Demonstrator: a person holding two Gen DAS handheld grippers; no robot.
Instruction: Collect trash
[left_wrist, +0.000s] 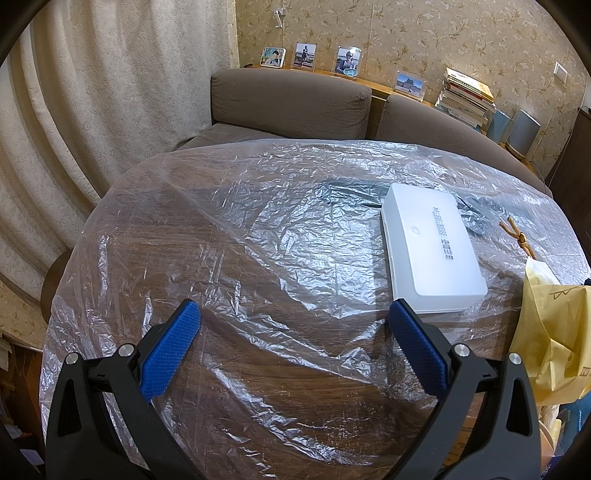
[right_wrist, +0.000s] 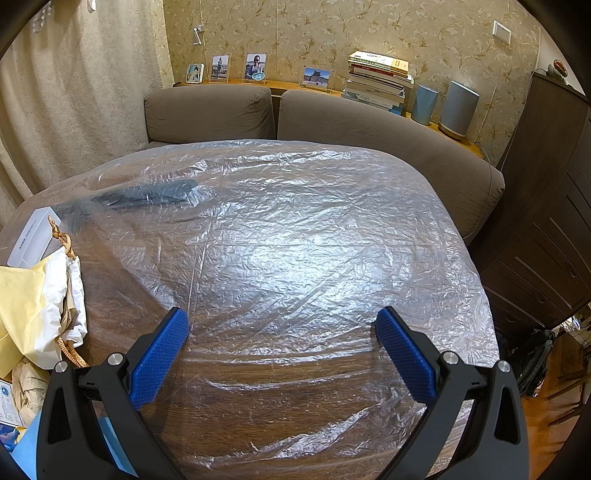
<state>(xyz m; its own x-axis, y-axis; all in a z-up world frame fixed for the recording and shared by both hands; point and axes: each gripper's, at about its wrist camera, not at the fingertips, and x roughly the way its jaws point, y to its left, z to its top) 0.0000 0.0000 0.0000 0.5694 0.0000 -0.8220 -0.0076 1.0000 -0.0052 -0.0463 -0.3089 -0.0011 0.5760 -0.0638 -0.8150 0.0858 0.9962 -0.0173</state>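
Note:
A wooden table (left_wrist: 280, 373) lies under a crinkled clear plastic sheet (left_wrist: 258, 229). My left gripper (left_wrist: 293, 314) hovers open above its near part, nothing between the blue pads. Just beyond its right fingertip sits a white translucent box (left_wrist: 432, 243). At the right edge a yellow paper bag (left_wrist: 550, 332) with a brown rope handle (left_wrist: 517, 236) stands. In the right wrist view my right gripper (right_wrist: 282, 323) is open over the plastic sheet (right_wrist: 295, 251), empty. The yellow bag (right_wrist: 26, 306), white crumpled plastic (right_wrist: 74, 295) and the box (right_wrist: 31, 236) lie at its left.
A brown sofa (right_wrist: 332, 118) runs behind the table. A shelf behind it carries photo frames (right_wrist: 255, 66), stacked books (right_wrist: 376, 81) and two grey-blue cylinders (right_wrist: 458, 107). A dark cabinet (right_wrist: 546, 221) stands at right, a curtain (left_wrist: 92, 110) at left. A dark flat object (right_wrist: 155, 194) lies under the sheet.

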